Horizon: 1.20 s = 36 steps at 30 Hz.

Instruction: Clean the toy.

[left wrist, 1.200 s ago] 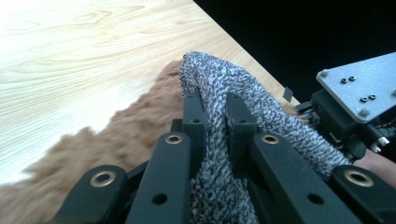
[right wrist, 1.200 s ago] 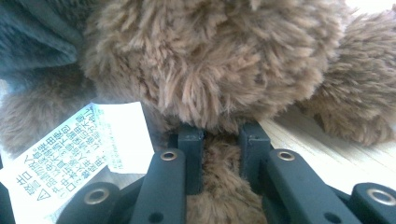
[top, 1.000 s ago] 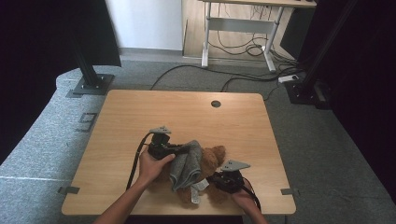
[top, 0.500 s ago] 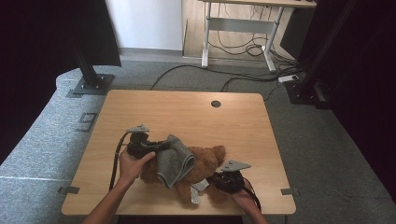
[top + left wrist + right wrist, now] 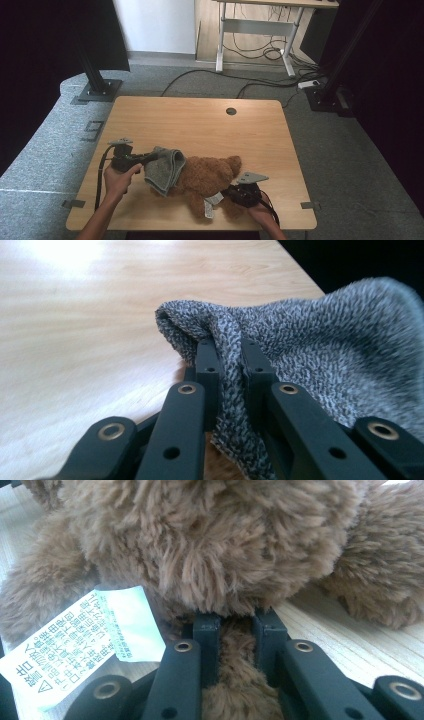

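- Table [image 5: 200, 125]: pale wood, smooth, with a soft sheen where light hits.
- Cloth [image 5: 325, 345]: grey-and-white knit, coarse and matt.
- Bear [image 5: 215, 540]: brown plush, shaggy and fluffy.
- Tag [image 5: 75, 645]: white, thin and creased, printed, like fabric or paper.
- Jaws: black plastic, matt, with brassy metal rivets.

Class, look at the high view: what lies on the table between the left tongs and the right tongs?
In the high view, a grey knitted cloth and a brown teddy bear lie between the left tongs and the right tongs, with no bare table.
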{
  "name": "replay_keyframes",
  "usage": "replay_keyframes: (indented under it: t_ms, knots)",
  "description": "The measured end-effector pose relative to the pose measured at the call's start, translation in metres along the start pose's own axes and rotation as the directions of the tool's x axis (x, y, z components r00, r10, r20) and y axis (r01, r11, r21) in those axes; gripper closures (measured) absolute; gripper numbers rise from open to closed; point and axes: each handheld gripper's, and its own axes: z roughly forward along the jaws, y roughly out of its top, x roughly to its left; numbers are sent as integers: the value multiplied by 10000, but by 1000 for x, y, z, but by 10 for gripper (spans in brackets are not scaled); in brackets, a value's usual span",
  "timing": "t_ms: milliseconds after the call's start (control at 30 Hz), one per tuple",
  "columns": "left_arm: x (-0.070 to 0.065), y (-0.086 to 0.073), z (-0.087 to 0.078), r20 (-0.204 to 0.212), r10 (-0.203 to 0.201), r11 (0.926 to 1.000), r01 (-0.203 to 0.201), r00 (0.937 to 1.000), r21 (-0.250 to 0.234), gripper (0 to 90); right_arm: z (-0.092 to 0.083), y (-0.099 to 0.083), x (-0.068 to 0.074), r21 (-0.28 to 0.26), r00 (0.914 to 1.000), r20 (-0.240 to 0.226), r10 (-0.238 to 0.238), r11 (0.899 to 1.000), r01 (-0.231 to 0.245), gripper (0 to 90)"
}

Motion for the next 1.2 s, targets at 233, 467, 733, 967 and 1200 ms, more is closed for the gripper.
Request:
replay_keyframes:
  t_ms: [233, 467, 733, 967, 1200]
  knots:
    - [18, -11, 5, -173, -440, 9981, 447, 9989, 418, 813, -1, -1, 1, -5, 10000, -40, -50, 10000, 50, 765]
    - [23, -17, 11, -58, -654, 9964, 656, 9978, 530, 813, -18, 3, -3, -727, 9993, -274, 260, 9970, -280, 587]
    - [23, -16, 11, 79, -651, 9967, 647, 9978, 493, 812, -46, 20, -17, -1845, 9965, 4, 835, 9794, -820, 511]
    - [22, -16, 13, 118, -654, 9967, 647, 9978, 492, 812, -36, 59, -33, -1774, 9958, 475, 780, 9818, -684, 469]
    - [22, -18, 13, 152, -642, 9969, 634, 9978, 470, 812, -2, 60, -56, -808, 9860, 1219, 1134, 9913, -1040, 455]
